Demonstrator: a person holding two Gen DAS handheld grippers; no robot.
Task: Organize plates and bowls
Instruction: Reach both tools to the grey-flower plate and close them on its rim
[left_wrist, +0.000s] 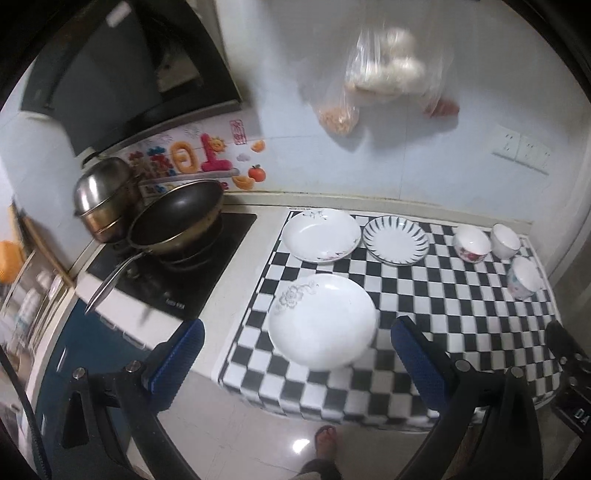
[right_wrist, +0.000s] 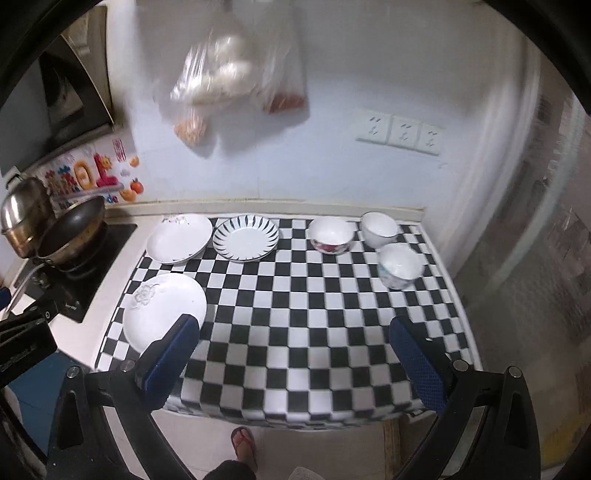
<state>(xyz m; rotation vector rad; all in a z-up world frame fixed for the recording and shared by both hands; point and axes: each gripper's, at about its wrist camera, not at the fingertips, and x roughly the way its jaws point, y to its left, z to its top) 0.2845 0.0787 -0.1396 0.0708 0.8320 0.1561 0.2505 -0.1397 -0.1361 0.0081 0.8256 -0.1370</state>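
Left gripper (left_wrist: 297, 356): jaws spread wide, nothing held; raised above the near edge of the counter, the nearest plate (left_wrist: 322, 321) lying between its fingers in view, not touched.
Right gripper (right_wrist: 295, 356): jaws wide apart, nothing held; above the checkered cloth (right_wrist: 295, 295), well short of the bowls.
Plates: flowered plate at the near left; plain plate (left_wrist: 320, 235) and striped plate (left_wrist: 396, 240) side by side at the back.
Bowls: rose bowl (right_wrist: 331, 234), white bowl (right_wrist: 379, 229), pale bowl (right_wrist: 400, 266), clustered at the back right, all upright.
Stage, judged: opening; nothing stacked yet.
Next move, judged: lower the left gripper to the near plate's rim and close on it.
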